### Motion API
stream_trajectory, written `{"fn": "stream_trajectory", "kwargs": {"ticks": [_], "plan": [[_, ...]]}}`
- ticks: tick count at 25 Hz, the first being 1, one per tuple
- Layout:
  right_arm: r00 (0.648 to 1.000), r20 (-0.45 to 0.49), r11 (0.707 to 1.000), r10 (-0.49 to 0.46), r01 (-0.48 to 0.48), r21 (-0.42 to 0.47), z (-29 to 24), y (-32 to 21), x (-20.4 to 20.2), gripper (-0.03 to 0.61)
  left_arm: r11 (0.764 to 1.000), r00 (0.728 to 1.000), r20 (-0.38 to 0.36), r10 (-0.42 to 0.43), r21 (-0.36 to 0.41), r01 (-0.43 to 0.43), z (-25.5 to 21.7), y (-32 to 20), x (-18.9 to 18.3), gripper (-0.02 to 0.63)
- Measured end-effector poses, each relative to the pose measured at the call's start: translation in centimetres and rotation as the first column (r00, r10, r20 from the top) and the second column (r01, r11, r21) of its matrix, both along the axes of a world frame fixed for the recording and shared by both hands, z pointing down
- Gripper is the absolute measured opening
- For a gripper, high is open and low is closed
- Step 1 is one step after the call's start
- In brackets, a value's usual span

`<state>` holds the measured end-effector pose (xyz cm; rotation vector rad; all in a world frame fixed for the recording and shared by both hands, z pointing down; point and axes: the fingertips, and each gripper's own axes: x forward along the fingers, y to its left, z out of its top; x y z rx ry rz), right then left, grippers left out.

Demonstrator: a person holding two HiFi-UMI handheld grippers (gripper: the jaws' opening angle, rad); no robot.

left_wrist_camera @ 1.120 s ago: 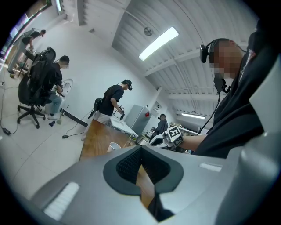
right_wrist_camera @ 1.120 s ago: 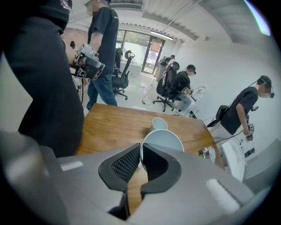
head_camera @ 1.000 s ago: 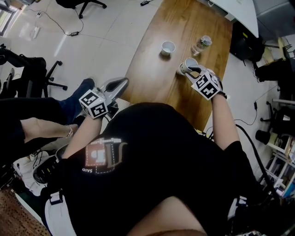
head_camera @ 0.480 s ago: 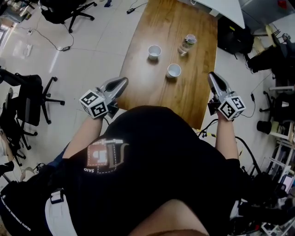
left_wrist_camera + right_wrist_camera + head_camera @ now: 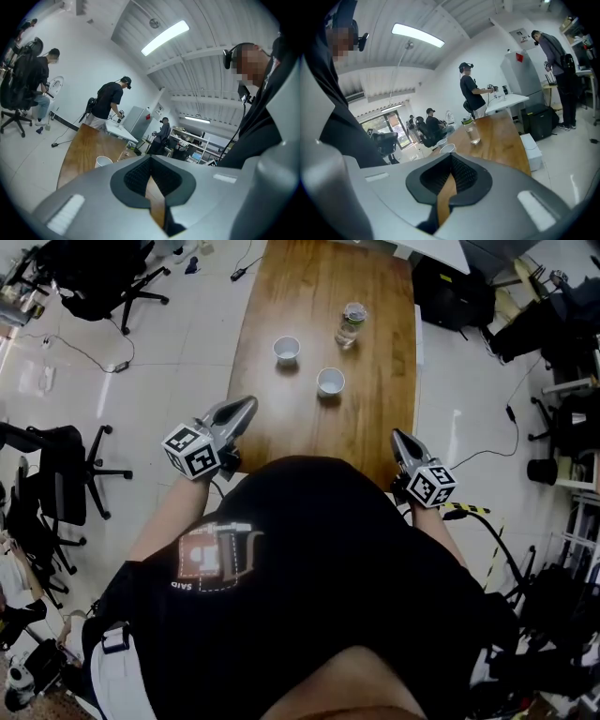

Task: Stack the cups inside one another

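Hovering both tools at the tabletop's [image 5: 319,296] near edge, I judge no stacking is done yet. The left tool [image 5: 248,404] is closed and empty; the right tool [image 5: 398,435] has just been closing on nothing. The far cup [image 5: 287,348] and near cup [image 5: 330,381] stand apart, upright. Next, I reckon, one tool must open and reach a cup.

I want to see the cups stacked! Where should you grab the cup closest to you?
Probably the rim of the near cup, one jaw inside and one outside, with the right gripper coming from above on its near side. It stands upright, mouth open, apart from the other cup.
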<state>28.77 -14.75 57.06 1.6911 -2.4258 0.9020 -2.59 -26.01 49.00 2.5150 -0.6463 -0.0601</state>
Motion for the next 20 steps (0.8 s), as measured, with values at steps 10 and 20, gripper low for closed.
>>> {"fn": "stream_trajectory", "kwargs": {"ticks": [10, 20], "plan": [[0.999, -0.051, 0.998, -0.016, 0.020, 0.062, -2.1, -1.4, 1.0, 0.015, 1.000, 1.000, 0.002, 0.014, 0.017, -0.014, -0.5, 0.4, 0.9, 0.002], [0.737, -0.467, 0.859, -0.488, 0.501, -0.107, -1.0, -8.3, -8.3, 0.133, 0.999, 0.999, 0.016, -0.041, 0.009, 0.041, -0.2, 1.9, -1.5, 0.002]]}}
